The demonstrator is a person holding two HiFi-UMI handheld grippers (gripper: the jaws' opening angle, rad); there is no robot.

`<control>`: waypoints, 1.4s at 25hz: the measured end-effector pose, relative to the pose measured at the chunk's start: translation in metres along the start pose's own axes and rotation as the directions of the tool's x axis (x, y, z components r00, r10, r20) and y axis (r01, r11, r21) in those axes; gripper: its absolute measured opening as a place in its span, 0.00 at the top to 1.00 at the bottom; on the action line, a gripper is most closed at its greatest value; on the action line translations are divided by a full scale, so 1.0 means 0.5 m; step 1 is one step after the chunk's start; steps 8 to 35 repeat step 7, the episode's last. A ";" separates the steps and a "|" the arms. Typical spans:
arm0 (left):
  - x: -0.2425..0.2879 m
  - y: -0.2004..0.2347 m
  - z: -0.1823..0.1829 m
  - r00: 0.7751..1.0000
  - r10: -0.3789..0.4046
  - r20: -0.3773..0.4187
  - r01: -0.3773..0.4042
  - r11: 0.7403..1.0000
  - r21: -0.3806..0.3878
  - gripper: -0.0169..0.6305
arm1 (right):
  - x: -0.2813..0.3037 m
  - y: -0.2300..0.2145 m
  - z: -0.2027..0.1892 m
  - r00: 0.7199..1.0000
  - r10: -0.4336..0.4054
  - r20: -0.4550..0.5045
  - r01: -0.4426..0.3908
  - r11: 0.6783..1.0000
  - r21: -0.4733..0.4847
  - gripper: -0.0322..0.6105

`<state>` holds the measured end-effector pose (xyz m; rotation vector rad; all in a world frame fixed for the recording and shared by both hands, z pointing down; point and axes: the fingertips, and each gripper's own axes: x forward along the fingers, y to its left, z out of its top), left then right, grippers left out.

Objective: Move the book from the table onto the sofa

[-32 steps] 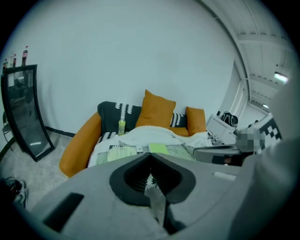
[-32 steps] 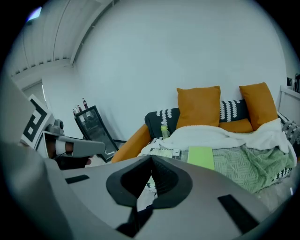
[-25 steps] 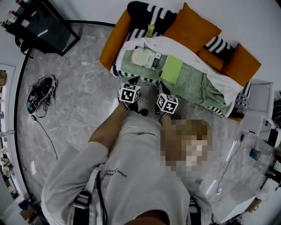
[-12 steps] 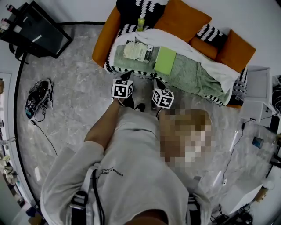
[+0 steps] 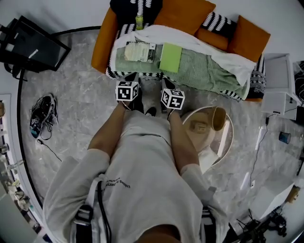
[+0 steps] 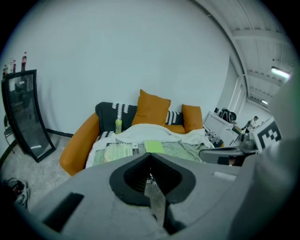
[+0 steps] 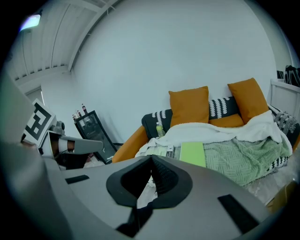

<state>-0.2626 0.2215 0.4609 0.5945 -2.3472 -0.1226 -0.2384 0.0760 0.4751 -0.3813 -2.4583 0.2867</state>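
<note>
The green book point(image 5: 171, 57) lies flat on the sofa point(image 5: 100, 47), at twelve o'clock from both grippers, with a printed magazine point(image 5: 137, 51) at its nine. The left gripper point(image 6: 150, 160) and right gripper point(image 7: 152, 160) are pressed together and empty. Only the head view shows the round table point(image 5: 231, 137), at four o'clock.

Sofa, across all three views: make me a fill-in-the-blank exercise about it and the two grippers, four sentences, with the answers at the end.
1. The jaws of the left gripper and the right gripper are ____, with nothing between them.
2. The sofa and its plain cushions are ____ in colour.
3. The small bottle on the seat stands ____.
4. In the head view, the light green book lies to the ____ of the printed booklet.
Missing words: shut; orange; upright; right.
</note>
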 end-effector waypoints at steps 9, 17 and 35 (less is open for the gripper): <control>0.031 -0.016 0.050 1.000 -0.004 0.008 0.004 0.998 0.061 0.96 | 0.016 -0.040 0.015 1.000 0.005 -0.011 -0.004 0.997 0.081 0.94; 0.031 -0.016 0.050 1.000 -0.004 0.008 0.004 0.998 0.061 0.96 | 0.016 -0.040 0.015 1.000 0.005 -0.011 -0.004 0.997 0.081 0.94; 0.031 -0.016 0.050 1.000 -0.004 0.008 0.004 0.998 0.061 0.96 | 0.016 -0.040 0.015 1.000 0.005 -0.011 -0.004 0.997 0.081 0.94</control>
